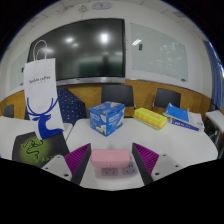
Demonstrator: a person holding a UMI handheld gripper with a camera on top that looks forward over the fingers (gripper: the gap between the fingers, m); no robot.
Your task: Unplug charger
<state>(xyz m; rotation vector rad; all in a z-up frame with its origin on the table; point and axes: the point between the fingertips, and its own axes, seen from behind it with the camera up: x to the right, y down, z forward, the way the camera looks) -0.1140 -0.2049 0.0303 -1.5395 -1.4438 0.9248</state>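
A pink block-shaped charger (111,158) sits plugged into a white power strip (116,172) lying flat on the white table (170,148). Socket holes of the strip show just in front of the charger. My gripper (113,166) is open, low over the table. Its left finger (84,163) and right finger (145,160) stand on either side of the charger, which is between them with a narrow gap at each side. No cable from the charger is visible.
Beyond the fingers stand a blue carton (107,117), a yellow box (151,118) and a blue-white box (182,118). A tall white paper bag with a blue deer (43,95) stands at the left, with a black pouch (32,150) in front of it. Chairs and a dark screen are behind.
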